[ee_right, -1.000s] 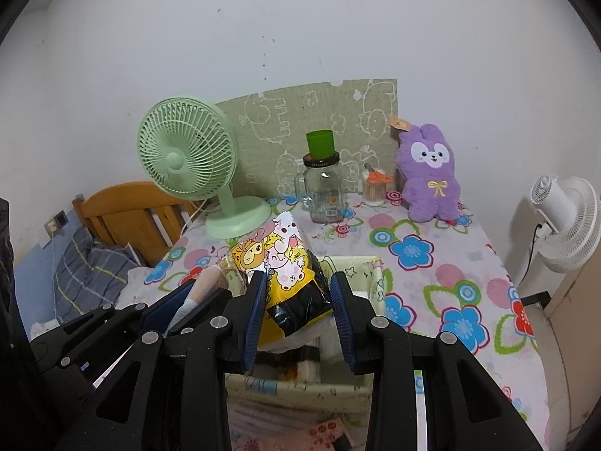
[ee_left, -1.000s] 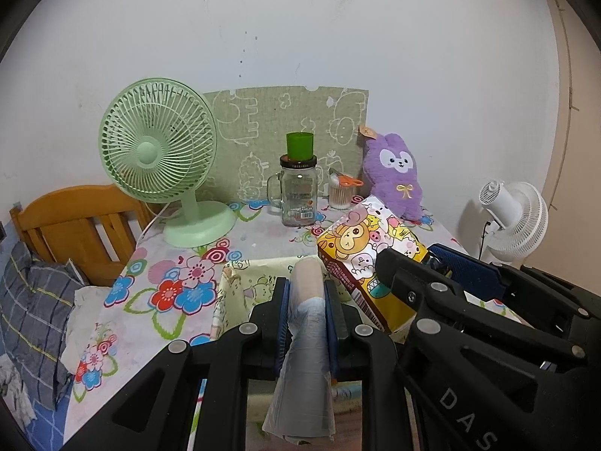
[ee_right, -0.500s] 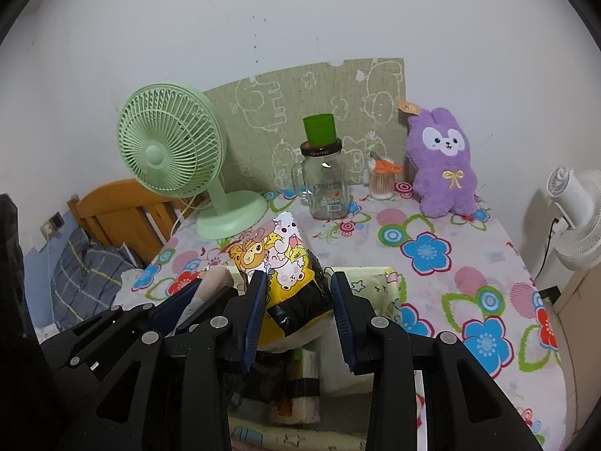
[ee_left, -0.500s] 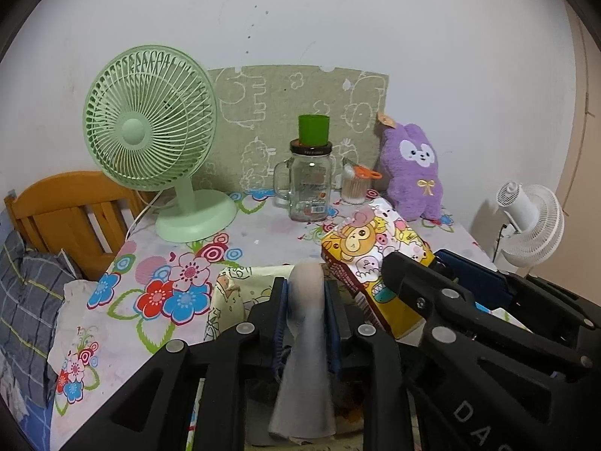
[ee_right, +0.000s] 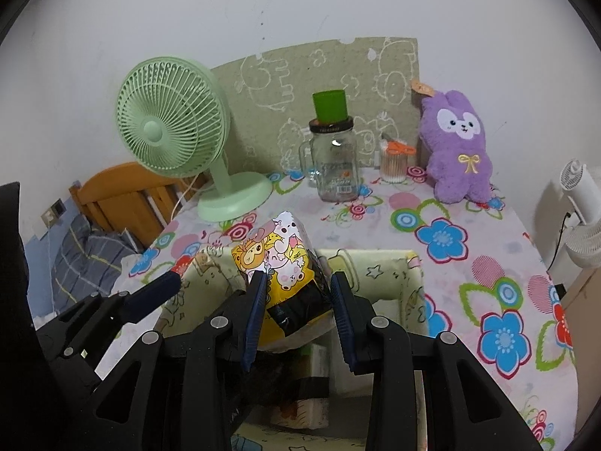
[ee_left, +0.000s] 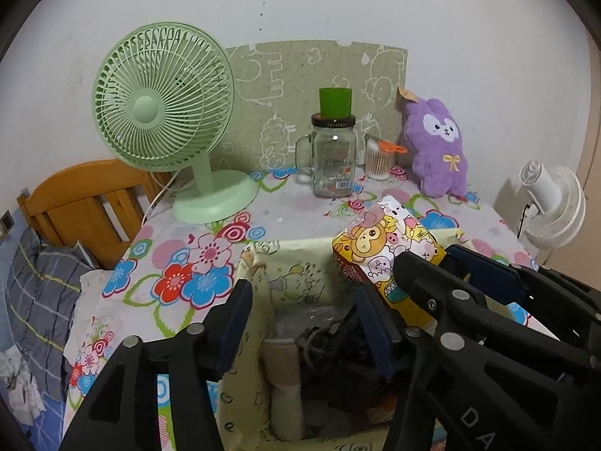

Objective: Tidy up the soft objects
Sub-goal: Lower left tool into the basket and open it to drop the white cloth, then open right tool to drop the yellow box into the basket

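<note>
A pale yellow-green fabric storage box [ee_left: 259,263] [ee_right: 409,274] stands on the flowered table. My left gripper [ee_left: 304,300] is open above it. A beige and white sock [ee_left: 283,387] lies inside the box below it, beside dark items [ee_left: 338,345]. My right gripper [ee_right: 298,293] is shut on a yellow cartoon-printed soft pack [ee_right: 280,263], held over the box; the pack also shows in the left wrist view [ee_left: 379,244]. A purple plush rabbit [ee_left: 439,146] [ee_right: 458,146] sits at the back right.
A green desk fan [ee_left: 165,112] [ee_right: 176,131] stands back left. A glass jar mug with a green cup [ee_left: 334,158] [ee_right: 334,154] and a cotton-swab jar [ee_left: 377,158] stand by the patterned board. A wooden chair [ee_left: 86,203] and a white fan [ee_left: 552,203] flank the table.
My left gripper has opened and let go of the sock, which now lies in the box. Both grippers have moved forward over the box.
</note>
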`<state>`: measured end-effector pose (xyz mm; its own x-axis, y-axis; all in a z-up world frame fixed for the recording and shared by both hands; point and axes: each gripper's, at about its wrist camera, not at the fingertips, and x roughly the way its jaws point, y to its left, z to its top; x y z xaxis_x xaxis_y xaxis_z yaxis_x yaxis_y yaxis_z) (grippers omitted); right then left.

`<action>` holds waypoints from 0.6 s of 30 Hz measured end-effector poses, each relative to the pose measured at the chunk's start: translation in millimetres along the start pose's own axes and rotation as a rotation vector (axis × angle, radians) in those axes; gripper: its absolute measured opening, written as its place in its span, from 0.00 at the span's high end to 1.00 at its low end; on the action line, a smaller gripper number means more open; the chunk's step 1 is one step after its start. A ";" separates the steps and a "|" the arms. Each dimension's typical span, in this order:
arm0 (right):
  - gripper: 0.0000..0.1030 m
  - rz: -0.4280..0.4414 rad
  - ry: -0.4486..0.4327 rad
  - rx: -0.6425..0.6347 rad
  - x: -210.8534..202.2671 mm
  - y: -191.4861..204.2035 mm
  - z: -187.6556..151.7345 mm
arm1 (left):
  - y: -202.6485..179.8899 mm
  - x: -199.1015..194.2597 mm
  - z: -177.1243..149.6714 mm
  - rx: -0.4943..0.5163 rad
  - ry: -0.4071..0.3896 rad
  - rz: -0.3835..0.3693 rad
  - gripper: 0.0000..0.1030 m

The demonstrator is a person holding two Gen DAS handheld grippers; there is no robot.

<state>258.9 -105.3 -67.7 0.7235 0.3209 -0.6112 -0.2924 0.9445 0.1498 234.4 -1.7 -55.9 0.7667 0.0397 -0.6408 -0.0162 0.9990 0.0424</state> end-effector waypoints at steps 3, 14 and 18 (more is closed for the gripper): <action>0.63 0.005 0.014 -0.006 2.9 3.2 -3.8 | 3.0 -0.4 -3.8 0.013 0.012 0.006 0.34; 0.20 0.030 0.004 -0.026 -3.5 10.8 -8.9 | 11.2 -13.0 -12.0 -0.005 0.013 -0.023 0.21; 0.19 0.035 -0.008 -0.024 -12.9 12.4 -12.1 | 8.8 -21.9 -14.3 0.000 -0.001 -0.023 0.19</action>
<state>238.4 -98.6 -67.4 0.7172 0.3547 -0.5999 -0.3328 0.9306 0.1524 208.3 6.5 -52.4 0.7673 0.0167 -0.6410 0.0012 0.9996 0.0275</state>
